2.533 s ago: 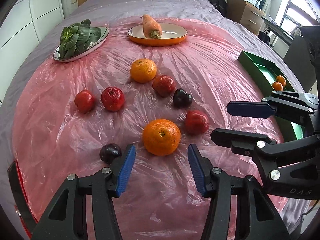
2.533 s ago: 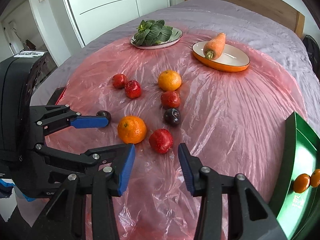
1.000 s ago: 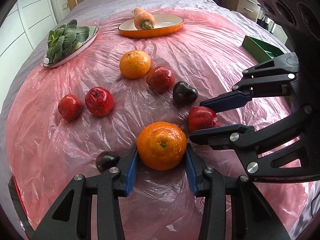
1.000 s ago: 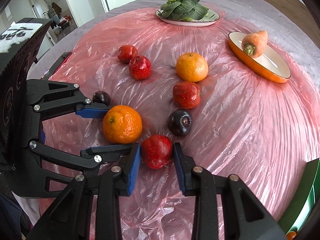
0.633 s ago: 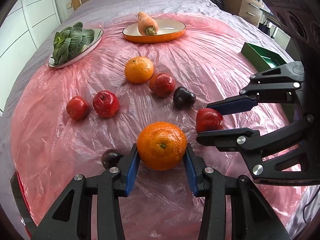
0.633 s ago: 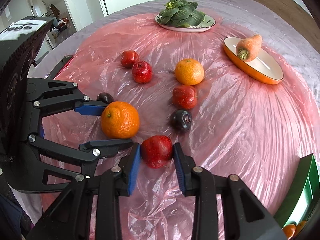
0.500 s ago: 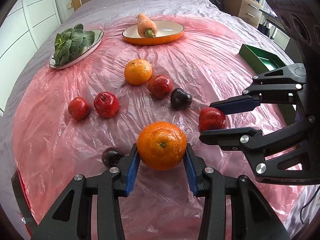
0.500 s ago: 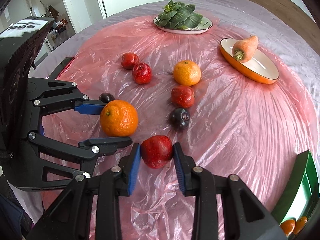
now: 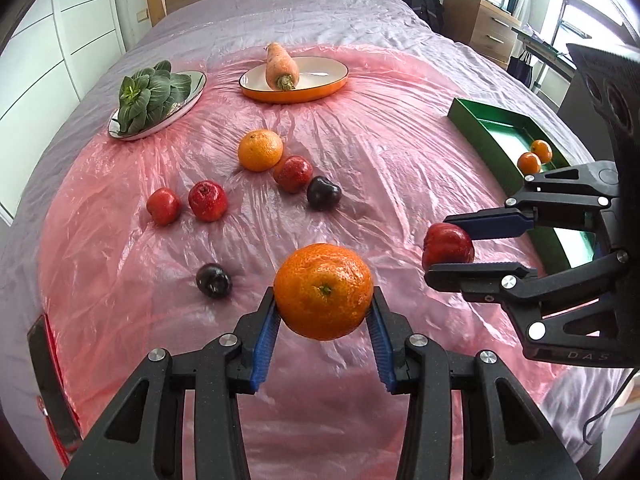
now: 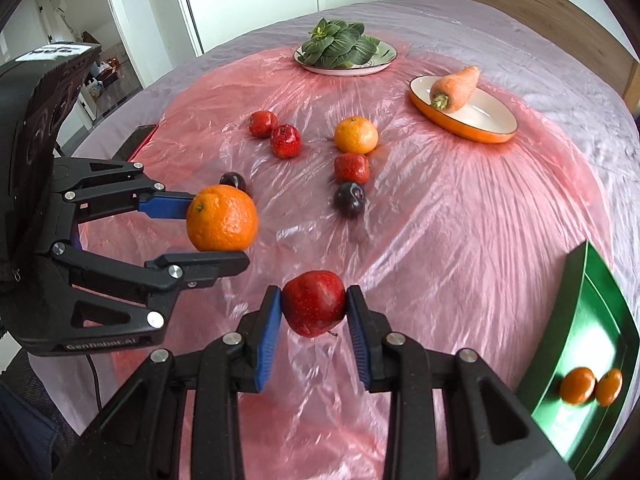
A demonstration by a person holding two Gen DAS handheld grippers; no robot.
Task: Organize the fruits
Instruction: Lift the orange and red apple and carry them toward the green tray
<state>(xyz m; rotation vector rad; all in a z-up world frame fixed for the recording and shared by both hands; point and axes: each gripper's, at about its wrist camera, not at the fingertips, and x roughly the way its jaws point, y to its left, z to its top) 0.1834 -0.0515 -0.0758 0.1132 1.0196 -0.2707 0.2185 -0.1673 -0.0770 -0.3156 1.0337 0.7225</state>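
My left gripper is shut on a large orange and holds it above the pink plastic sheet; it also shows in the right wrist view. My right gripper is shut on a red apple, lifted off the sheet; the apple also shows in the left wrist view. On the sheet lie another orange, three red apples and two dark plums. A green tray at the right holds two small oranges.
An orange dish with a carrot and a plate of leafy greens stand at the far side. A red-edged phone lies at the near left edge. The bed's headboard is behind.
Both grippers closed on their fruit and have lifted them off the sheet. The view has pulled back and up, and the green tray shows more.
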